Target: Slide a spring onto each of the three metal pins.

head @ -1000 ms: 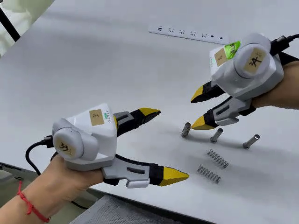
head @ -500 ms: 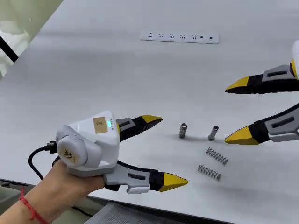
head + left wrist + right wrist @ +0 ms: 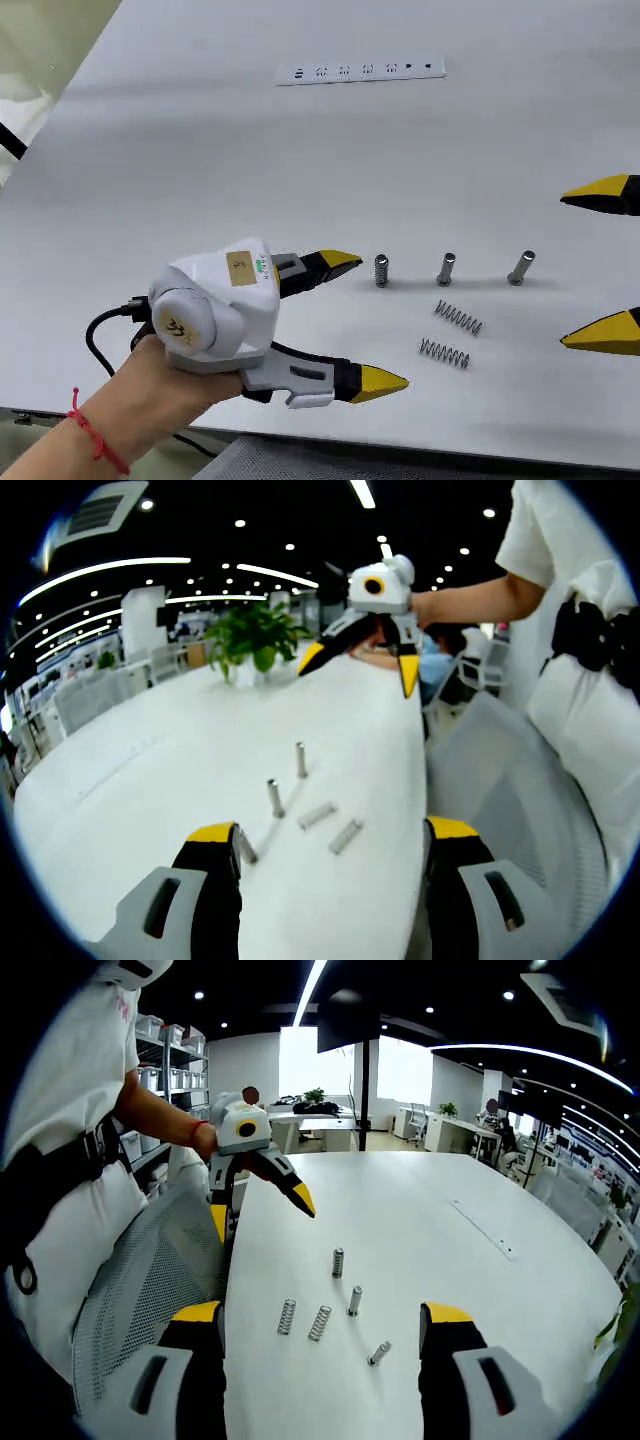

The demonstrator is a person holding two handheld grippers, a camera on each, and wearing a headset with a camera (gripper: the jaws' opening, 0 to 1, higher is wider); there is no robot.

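Both grippers hang open over the table (image 3: 200, 150) — two springs loose, two pins bare.
Low at the left of the head view, the left gripper (image 3: 363, 320) has its jaws spread wide and empty; the right gripper (image 3: 562, 271) at the right edge is parted likewise. Three pins (image 3: 446, 268) stand in a row mid-frame, and the leftmost pin (image 3: 381, 270) looks already ringed by a coil. Two loose springs (image 3: 458, 317) lie just below the row, right of centre. They look like thin, light wire that would roll and squash — best nipped gently across the coils near one end, leaving the other end open for the pin.
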